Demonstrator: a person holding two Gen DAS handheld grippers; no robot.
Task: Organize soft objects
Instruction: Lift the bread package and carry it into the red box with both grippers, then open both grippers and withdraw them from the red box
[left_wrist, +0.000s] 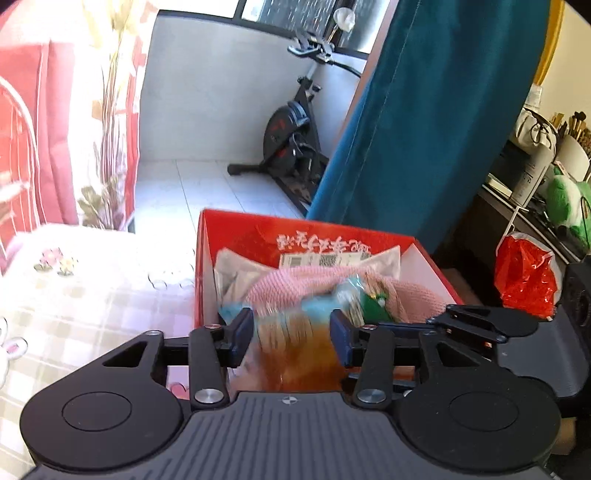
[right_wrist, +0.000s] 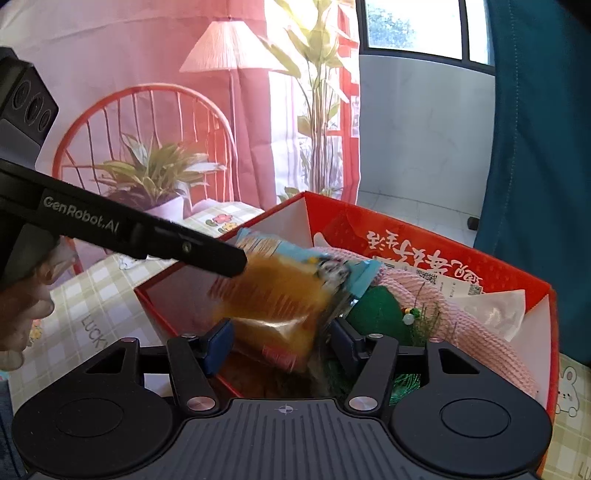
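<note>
Hanging over a red cardboard box (left_wrist: 236, 229), an orange snack packet (left_wrist: 291, 343) with a light-blue top edge shows motion-blurred in both wrist views. In the left wrist view the left gripper (left_wrist: 291, 334) has its blue-padded fingers (left_wrist: 242, 334) spread, with the packet lying between them; whether the pads actually touch the packet cannot be told through the blur. In the right wrist view the right gripper (right_wrist: 280, 341) likewise has its fingers (right_wrist: 218, 343) apart on either side of the packet's lower part, and contact there cannot be confirmed either. The black body of the left gripper crosses the upper left of that view, its tip reaching the top of the packet above the box's near-left wall (right_wrist: 177, 291). Inside the box lie a pink knitted item (right_wrist: 476, 332), a green soft object (right_wrist: 380, 314) and a clear plastic bag (right_wrist: 495, 310); printed white characters and a label mark the inner far wall. The box stands on a table with a checked cloth (right_wrist: 92, 314). Seen from the left wrist, a red plastic bag (left_wrist: 524, 273) sits to the right of the box, a teal curtain (left_wrist: 424, 122) hangs behind, and an exercise bike (left_wrist: 291, 140) stands on the tiled floor beyond.
</note>
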